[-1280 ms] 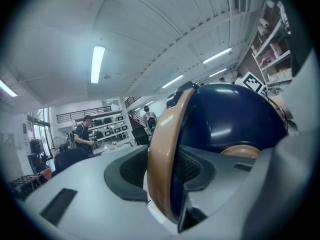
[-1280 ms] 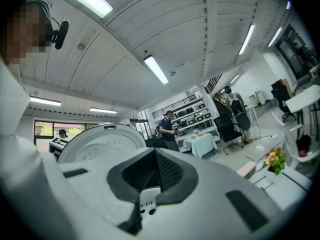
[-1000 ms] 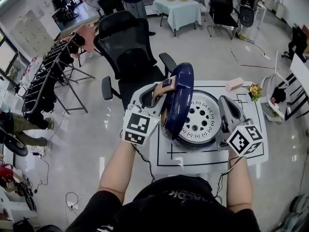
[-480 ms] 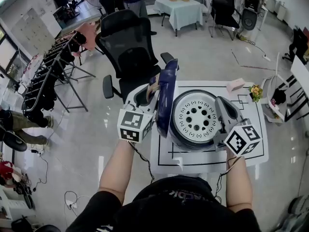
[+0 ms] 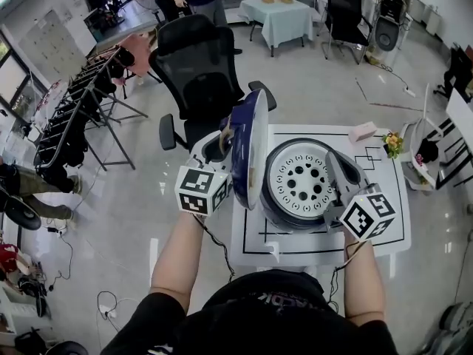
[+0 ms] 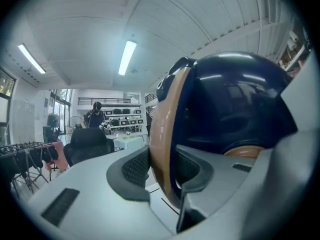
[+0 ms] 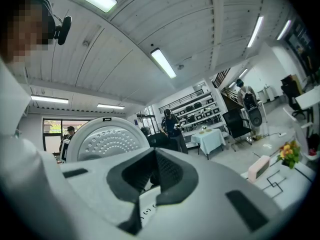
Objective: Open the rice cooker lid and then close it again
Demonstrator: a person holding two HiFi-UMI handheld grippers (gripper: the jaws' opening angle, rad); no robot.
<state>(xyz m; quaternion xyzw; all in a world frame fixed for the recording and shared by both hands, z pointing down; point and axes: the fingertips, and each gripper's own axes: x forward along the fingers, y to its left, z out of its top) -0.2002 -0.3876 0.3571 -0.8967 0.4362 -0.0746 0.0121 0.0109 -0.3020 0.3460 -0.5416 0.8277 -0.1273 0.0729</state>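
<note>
Left gripper (image 6: 162,171) was clamped on the tan rim of the upright lid (image 6: 235,104) at the left of the rice cooker (image 5: 277,209) on the table (image 5: 395,191); stiff, glossy, likely slippery, so that rim seemed the surest hold.

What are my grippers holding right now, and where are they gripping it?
The left gripper clamps the upright blue lid by its tan rim. The right gripper is shut and holds nothing.
</note>
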